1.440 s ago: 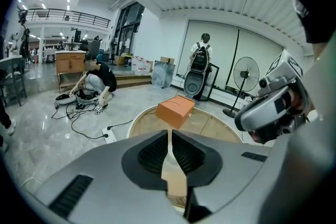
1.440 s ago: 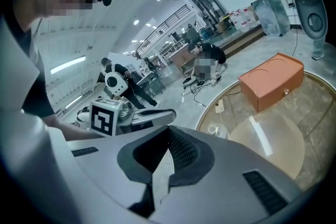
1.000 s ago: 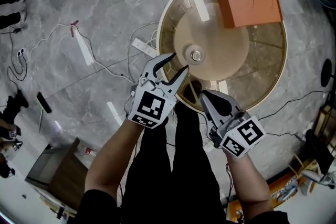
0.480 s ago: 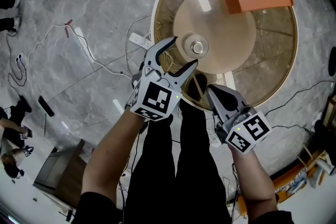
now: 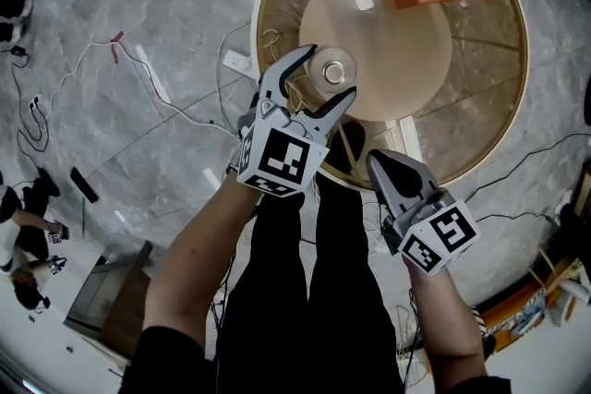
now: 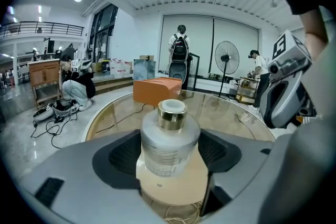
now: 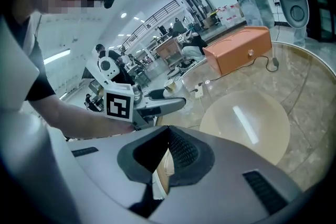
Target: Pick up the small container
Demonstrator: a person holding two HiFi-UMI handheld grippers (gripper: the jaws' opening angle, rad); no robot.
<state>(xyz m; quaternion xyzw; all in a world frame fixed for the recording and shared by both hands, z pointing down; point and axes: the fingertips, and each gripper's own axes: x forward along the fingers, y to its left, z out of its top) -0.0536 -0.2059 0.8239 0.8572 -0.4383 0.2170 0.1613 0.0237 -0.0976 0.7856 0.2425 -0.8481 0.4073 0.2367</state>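
Grey jaws of the left gripper (image 5: 330, 74) were opening, pads clear of the small container (image 6: 169, 139), upright between them at the glass table's (image 5: 480, 97) centre. A sound grip needed pads level on its frosted body, closing evenly. Right gripper (image 5: 392, 167) clenched, empty, nearer.

The left tongs (image 5: 329, 73) have moved forward from the near rim of the round worktop (image 5: 480, 106) to its middle. Their jaws, narrower a second ago, are opening wide, and the small container (image 6: 169, 140), earlier ahead of their tips, now stands between them
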